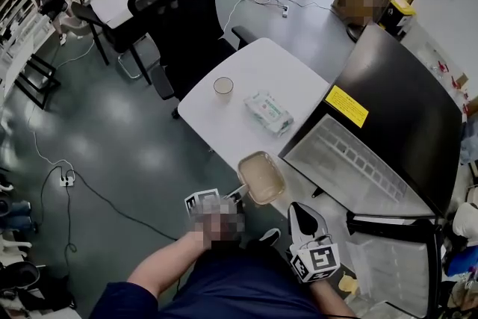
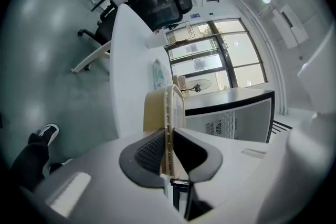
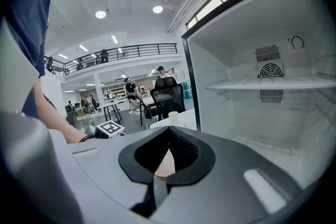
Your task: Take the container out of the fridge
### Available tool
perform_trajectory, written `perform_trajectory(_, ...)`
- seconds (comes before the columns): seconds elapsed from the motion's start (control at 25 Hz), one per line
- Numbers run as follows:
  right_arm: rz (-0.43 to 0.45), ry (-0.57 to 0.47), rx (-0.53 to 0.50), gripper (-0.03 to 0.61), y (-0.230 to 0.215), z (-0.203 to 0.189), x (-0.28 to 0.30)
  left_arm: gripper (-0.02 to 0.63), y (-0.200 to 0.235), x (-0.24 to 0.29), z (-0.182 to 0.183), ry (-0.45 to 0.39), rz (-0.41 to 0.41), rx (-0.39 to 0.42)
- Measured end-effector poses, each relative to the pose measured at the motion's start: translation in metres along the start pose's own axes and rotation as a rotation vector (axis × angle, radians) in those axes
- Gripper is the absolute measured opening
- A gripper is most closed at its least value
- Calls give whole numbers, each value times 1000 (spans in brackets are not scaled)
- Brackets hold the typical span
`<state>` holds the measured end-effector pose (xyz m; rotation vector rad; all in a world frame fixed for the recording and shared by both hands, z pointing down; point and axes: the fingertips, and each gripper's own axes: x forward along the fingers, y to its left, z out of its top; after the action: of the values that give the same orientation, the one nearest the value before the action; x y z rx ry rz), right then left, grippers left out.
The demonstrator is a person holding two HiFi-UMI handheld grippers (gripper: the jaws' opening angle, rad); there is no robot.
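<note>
A shallow beige container [image 1: 261, 177] with a pale rim is at the near corner of the white table [image 1: 261, 63], outside the fridge. My left gripper [image 1: 240, 195] is shut on its near rim. In the left gripper view the container [image 2: 164, 105] shows edge-on, pinched between the two black pads [image 2: 149, 150]. I cannot tell whether it rests on the table or hangs just above it. My right gripper [image 1: 296, 210] is shut on nothing, to the right of the container by the open fridge [image 1: 403, 108]. In its own view the right gripper [image 3: 169, 131] faces the bare fridge interior [image 3: 262, 113].
The fridge door [image 1: 351, 160] stands open toward me, with a yellow sticker [image 1: 346, 106] on the fridge top. A paper cup [image 1: 223, 87] and a pack of wipes [image 1: 269, 112] lie on the table. A black office chair [image 1: 183, 19] stands behind it. A white shelf [image 3: 273, 84] crosses the fridge.
</note>
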<state>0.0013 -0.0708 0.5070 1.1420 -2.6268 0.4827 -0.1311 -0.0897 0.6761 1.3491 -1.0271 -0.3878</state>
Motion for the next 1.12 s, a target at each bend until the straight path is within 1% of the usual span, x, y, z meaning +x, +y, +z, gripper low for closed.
perform_trajectory(0.16,0,0,-1,5,3,3,7,51,2,-3,18,-22,-1,-1)
perform_trajectory(0.44,-29,-2,-3,5,0,9,12,51,4,1,52,-51,-1,11)
perform_trajectory(0.88,-99,-11,15,5,-8,10,15,51,16,12,112,-109,5,11)
perform_trajectory(1.12,-136,-7,18,5,-10,12,14,51,24,21,137,-127,13,0)
